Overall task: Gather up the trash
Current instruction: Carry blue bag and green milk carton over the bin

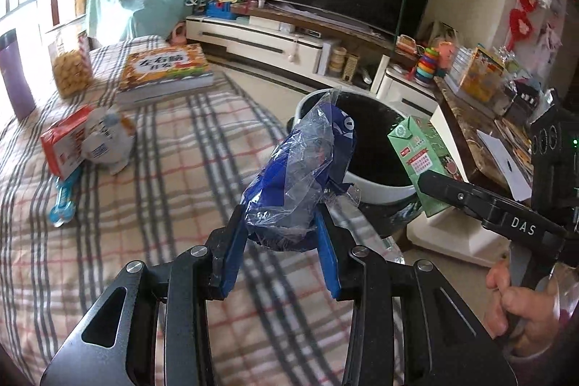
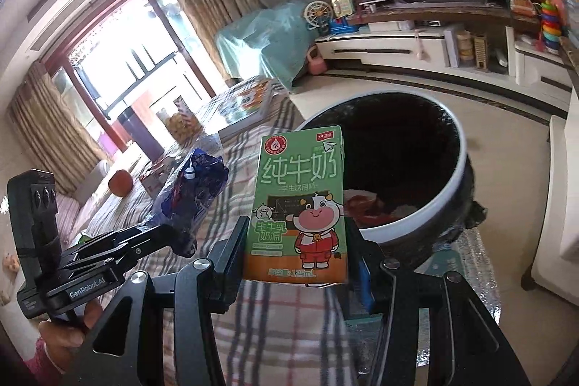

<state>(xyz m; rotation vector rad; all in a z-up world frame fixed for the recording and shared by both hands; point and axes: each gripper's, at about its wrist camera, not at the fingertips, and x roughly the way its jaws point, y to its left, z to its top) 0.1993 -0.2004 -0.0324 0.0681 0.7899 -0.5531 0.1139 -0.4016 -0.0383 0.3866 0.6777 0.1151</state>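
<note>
Just ahead of both grippers sits the bin (image 1: 365,147), a round white-rimmed pail with a dark liner, standing on the floor at the end of the plaid-covered bench (image 1: 152,212). You hold 2 pieces of trash near it, both still short of its mouth.

Your left gripper (image 1: 282,241) is clamped on a crumpled blue-and-clear plastic wrapper (image 1: 300,165). The blue pads pinch its lower end, so the loose bulk stands up and away from the fingers, its long axis leaning forward toward the bin's near rim. Held low like that, it should drop free once you release.

Your right gripper (image 2: 300,263) is closed on a small green milk carton (image 2: 300,201), pinched across its narrow sides near the base. The carton stands upright, long axis vertical, printed face toward the camera, top edge pointing up in front of the bin's opening. That low grip leaves most of the carton clear above the jaws.

Some red and pale trash (image 2: 365,208) already lies inside the bin. Left of the left gripper, a red box (image 1: 65,143) and a white crumpled wrapper (image 1: 108,140) remain on the bench, likely next for collection.
</note>
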